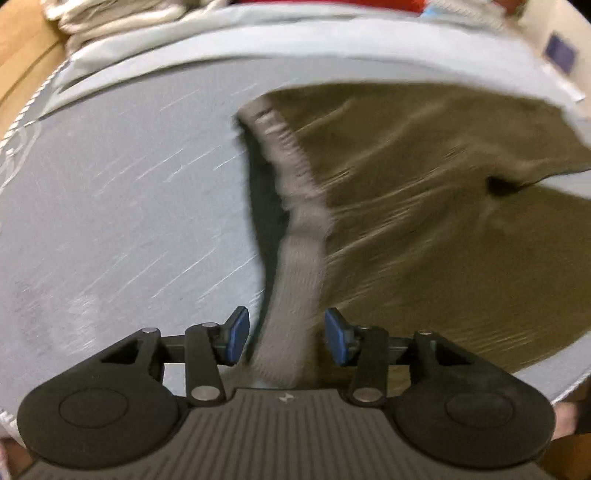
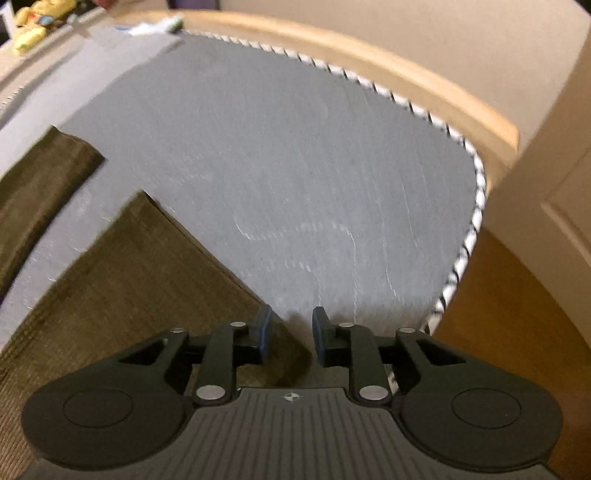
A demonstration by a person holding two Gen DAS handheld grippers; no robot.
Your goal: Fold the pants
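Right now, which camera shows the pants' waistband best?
The left wrist view: the grey waistband runs up its middle, between the left tool's open pads. The right wrist view shows only two olive legs, no waistband.

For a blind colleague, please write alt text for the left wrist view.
The open left tool straddles the grey waistband of olive pants spread on a grey padded surface. Neither blue pad presses the cloth. Pale folded fabric lies at the far edge.

Pants point(image 1: 424, 206) ribbed olive cloth; mat point(image 2: 295, 166) matt grey w/ scuffs
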